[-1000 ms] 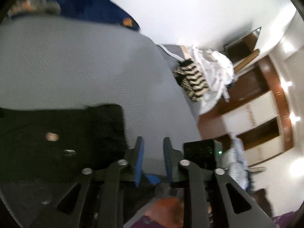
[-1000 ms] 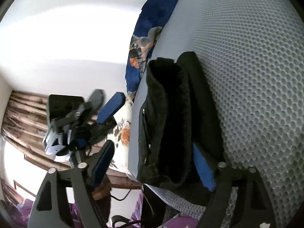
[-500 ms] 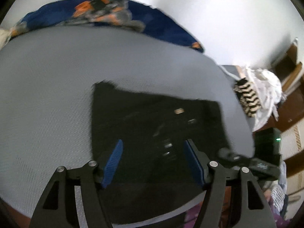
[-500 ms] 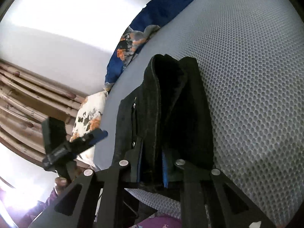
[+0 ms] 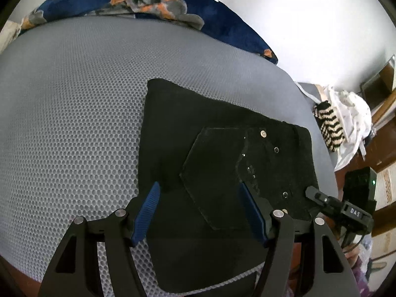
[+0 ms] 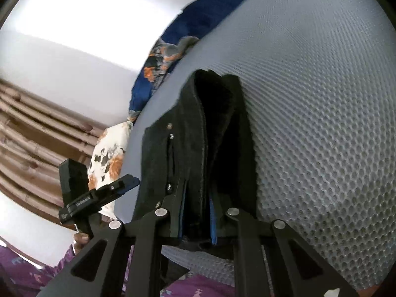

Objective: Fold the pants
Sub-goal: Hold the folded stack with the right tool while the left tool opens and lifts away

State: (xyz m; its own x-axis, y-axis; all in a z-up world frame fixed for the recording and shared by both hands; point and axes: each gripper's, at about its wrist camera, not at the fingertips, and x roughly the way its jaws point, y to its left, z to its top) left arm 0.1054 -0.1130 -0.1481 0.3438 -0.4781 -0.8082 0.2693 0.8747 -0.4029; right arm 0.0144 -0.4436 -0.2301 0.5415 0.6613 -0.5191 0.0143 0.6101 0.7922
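Note:
Black pants [image 5: 222, 153] lie folded into a thick stack on the grey mesh bed [image 5: 74, 123], back pocket and metal rivets facing up. My left gripper [image 5: 200, 198] is open above the stack, its blue pads wide apart. My right gripper [image 6: 196, 212] is shut on the near edge of the pants [image 6: 198, 136], gripping the folded layers at the bed's edge. The right gripper also shows at the right of the left wrist view [image 5: 319, 198]. The left gripper shows at the left of the right wrist view [image 6: 123, 183].
A blue floral blanket [image 5: 148, 2] lies along the far side of the bed by the white wall. A floral pillow [image 6: 106, 156] sits at one end. A pile of striped and white clothes [image 5: 341, 123] lies at the other end, near wooden cabinets.
My left gripper opened wide and swung over the folded pants. My right gripper closed on the pants' near edge and has stayed shut on it.

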